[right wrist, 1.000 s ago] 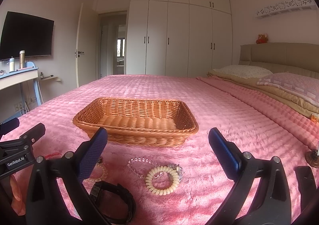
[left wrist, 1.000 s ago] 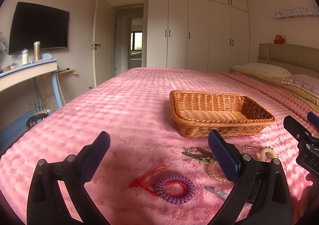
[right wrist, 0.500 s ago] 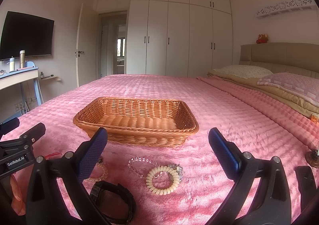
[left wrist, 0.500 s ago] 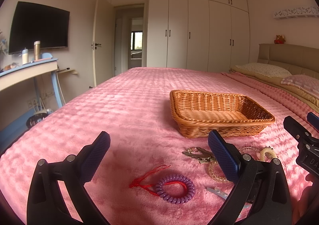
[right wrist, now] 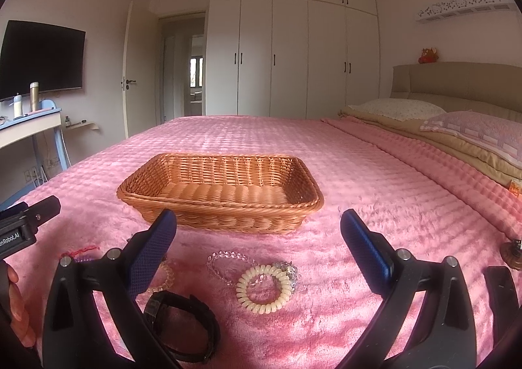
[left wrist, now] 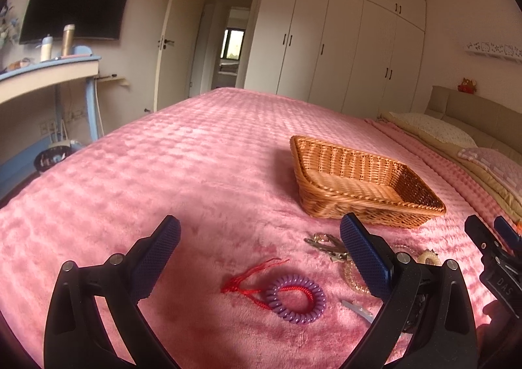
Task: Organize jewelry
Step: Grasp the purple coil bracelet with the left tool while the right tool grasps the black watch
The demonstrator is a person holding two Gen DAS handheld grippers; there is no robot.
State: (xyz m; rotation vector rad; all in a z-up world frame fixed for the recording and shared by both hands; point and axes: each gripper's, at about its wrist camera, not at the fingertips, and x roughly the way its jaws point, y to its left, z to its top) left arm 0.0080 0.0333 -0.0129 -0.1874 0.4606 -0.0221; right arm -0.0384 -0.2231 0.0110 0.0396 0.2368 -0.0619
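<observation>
Left gripper (left wrist: 259,258) spread wide over the pink bedspread (left wrist: 182,166), clamping nothing, its two blue pads well apart. Between them, on the plush: a red cord (left wrist: 253,280) with one end threaded through a purple spiral hair tie (left wrist: 295,298). Further right, a bunch of metal clips (left wrist: 324,245) just short of the wicker basket (left wrist: 362,186), partly covered by the right-hand pad. Behind that same pad, a pale beaded bracelet (left wrist: 350,279), only an arc of it visible; below it, a small clear or silvery piece (left wrist: 357,308), too cut off to name. At the far right edge, a slice of the other tool, dark and blurred. Right gripper (right wrist: 259,258) likewise agape and empty-handed, low above the bed. Far left in its view, the other tool's body and part of a hand (right wrist: 14,307) at the frame's rim. Next, peeking past the left pad, scraps of red and purple, then the same pale beaded loop, mostly hidden. Lower down, a black watch (right wrist: 182,323), its strap curling out of frame behind the finger. Centre: a clear crystal bracelet (right wrist: 228,258) touching a cream spiral hair tie (right wrist: 264,289), with a second sparkly cluster tucked against the tie's far side, hard to resolve. Beyond these, the basket, with nothing seen inside. At the right margin, a small brownish round object (right wrist: 510,253), half cropped, identity unclear.
</observation>
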